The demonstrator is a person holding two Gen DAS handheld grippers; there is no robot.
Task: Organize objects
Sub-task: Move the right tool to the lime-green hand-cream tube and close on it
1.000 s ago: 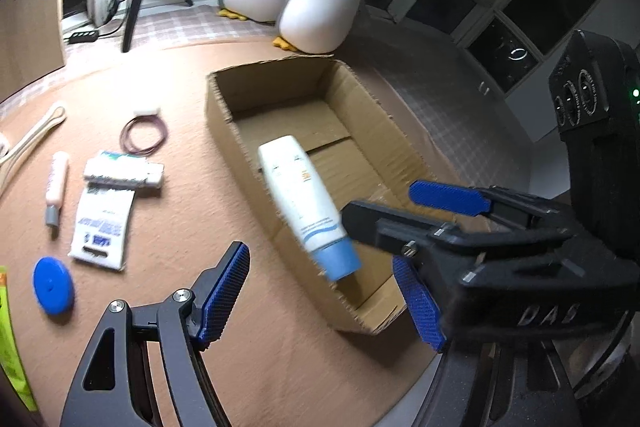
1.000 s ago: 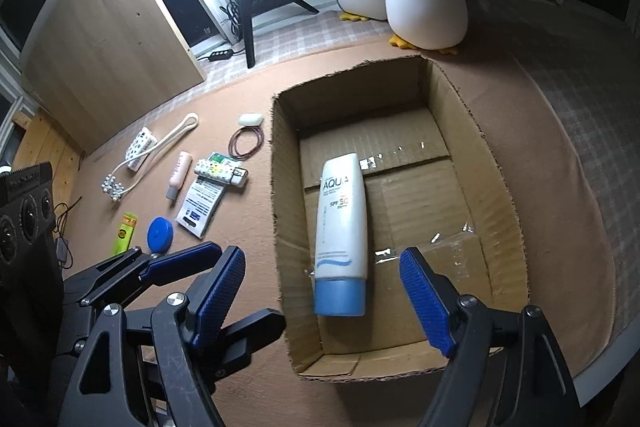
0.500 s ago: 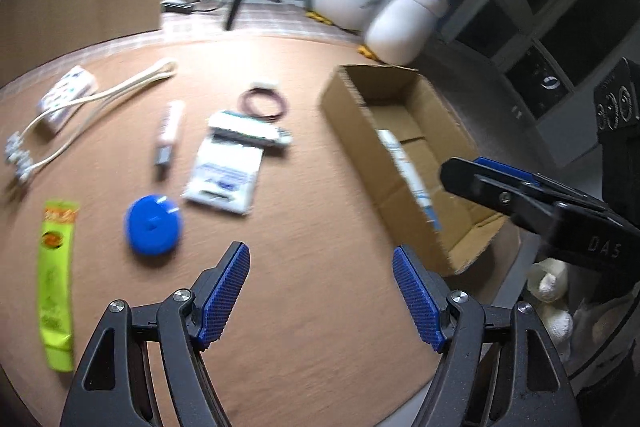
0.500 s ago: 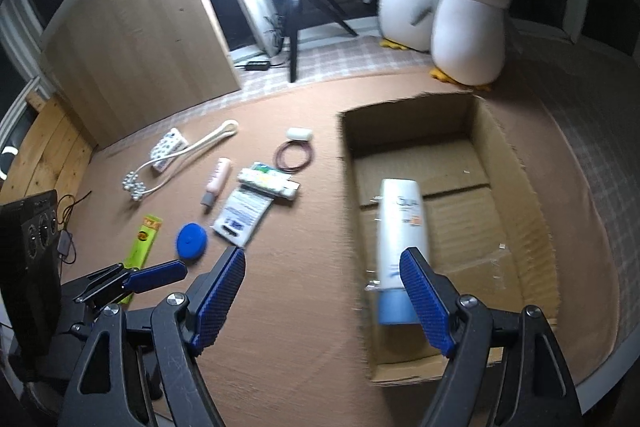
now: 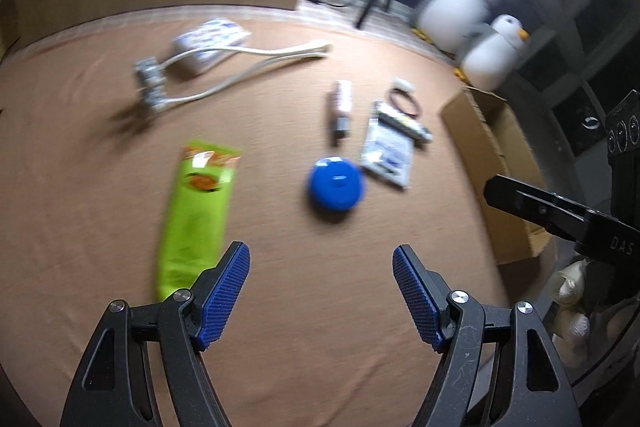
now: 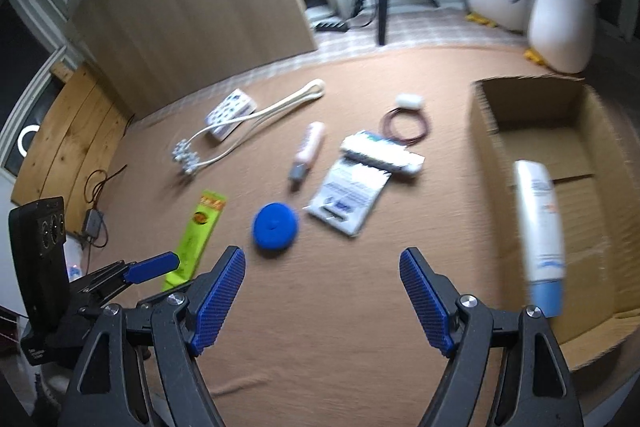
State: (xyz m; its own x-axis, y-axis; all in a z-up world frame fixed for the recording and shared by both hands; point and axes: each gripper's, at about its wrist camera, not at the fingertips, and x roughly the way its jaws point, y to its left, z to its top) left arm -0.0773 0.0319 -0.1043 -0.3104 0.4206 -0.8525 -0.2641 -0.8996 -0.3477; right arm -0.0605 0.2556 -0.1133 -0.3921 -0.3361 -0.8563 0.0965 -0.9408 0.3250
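Cardboard box at desk's right edge, white tube inside. Left gripper and right gripper both wide, empty, over bare desk.

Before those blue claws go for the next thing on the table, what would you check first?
1. Left hand-held gripper open and empty: ok.
2. Right hand-held gripper open and empty: ok.
3. Cardboard box has room: ok, only the white tube lies inside.
4. Blue round lid lies apart from its neighbours: ok.
5. Green packet flat and unobstructed: ok.
6. Picture sharp enough to aim: not ok, both views are blurred.
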